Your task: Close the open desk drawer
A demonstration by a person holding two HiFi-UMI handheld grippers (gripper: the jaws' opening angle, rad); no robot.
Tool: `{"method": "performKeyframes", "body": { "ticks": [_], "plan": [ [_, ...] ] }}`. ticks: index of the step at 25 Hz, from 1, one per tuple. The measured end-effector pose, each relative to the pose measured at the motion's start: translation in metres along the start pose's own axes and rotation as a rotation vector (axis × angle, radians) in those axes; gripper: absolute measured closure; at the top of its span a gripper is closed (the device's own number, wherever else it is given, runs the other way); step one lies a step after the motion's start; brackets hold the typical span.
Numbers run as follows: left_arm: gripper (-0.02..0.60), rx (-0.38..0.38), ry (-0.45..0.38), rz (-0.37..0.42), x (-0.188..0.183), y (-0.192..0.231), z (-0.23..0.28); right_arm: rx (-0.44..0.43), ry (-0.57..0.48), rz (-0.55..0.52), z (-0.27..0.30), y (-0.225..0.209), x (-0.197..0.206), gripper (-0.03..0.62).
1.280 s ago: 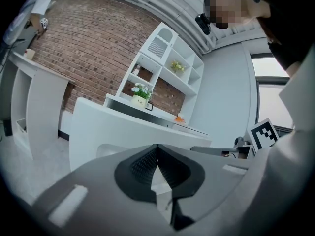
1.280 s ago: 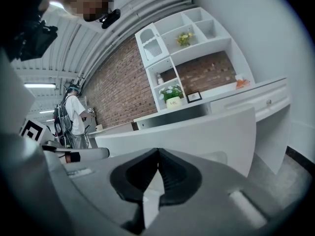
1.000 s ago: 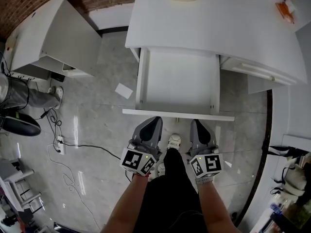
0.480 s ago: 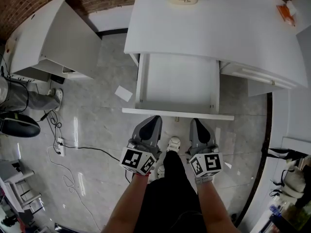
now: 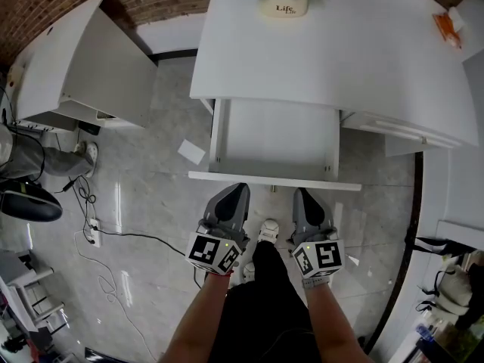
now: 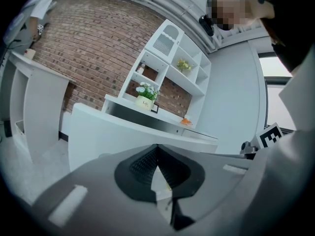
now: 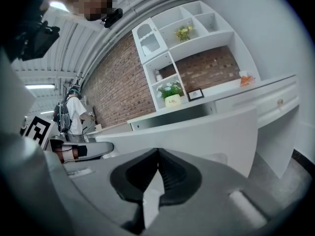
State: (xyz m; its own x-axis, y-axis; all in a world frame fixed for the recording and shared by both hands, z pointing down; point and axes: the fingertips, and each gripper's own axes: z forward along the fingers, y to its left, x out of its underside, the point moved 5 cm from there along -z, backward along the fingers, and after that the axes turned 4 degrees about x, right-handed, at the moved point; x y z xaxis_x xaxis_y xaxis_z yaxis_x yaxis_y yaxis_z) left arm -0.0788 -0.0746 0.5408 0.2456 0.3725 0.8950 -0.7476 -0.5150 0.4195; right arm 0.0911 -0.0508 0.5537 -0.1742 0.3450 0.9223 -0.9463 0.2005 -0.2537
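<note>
My left gripper (image 5: pixel 235 188) is holding its jaws pressed together at the tips, nothing pinched between them. The left gripper view is confirming it: the two dark pads are meeting at a point on the left gripper (image 6: pixel 157 149). It's the same story on the right gripper (image 5: pixel 302 193), tips closed and empty, and the right gripper view is showing that gripper (image 7: pixel 158 151) shut the same way.

Straight ahead of both sets of jaws, the drawer (image 5: pixel 276 180) is presenting its long white front panel edge-on, spanning well past my jaws on either side. Its front (image 6: pixel 108 136) is filling the space just beyond the left tips, and that same white face (image 7: pixel 202 132) is looming beyond the right ones. Both tips are sitting right up at that panel, though I can't tell whether they are touching it. Beyond the panel the tray is lying bare and white, side walls running away from me under the desk (image 5: pixel 333 44).

Compared with a second ago, less of the tray is showing. The drawer is sliding in, and the desk edge is sitting closer to my jaws. It is still partly out. Far beyond the jaws, the flower pot (image 5: pixel 283 4) is standing at the back of the desk.
</note>
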Motion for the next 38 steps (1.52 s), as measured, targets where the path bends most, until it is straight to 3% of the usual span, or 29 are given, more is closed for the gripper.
{"method": "performKeyframes", "body": {
  "ticks": [19,38],
  "plan": [
    [0.578,-0.05,-0.015,-0.008,-0.007,0.015,0.03,-0.035,0.023,0.007,0.032,-0.012,-0.014,0.595],
    [0.578,-0.003,-0.006,-0.012,-0.023,0.037,0.069,0.015,0.026,0.023,0.074,-0.025,-0.03,0.595]
  ]
}}
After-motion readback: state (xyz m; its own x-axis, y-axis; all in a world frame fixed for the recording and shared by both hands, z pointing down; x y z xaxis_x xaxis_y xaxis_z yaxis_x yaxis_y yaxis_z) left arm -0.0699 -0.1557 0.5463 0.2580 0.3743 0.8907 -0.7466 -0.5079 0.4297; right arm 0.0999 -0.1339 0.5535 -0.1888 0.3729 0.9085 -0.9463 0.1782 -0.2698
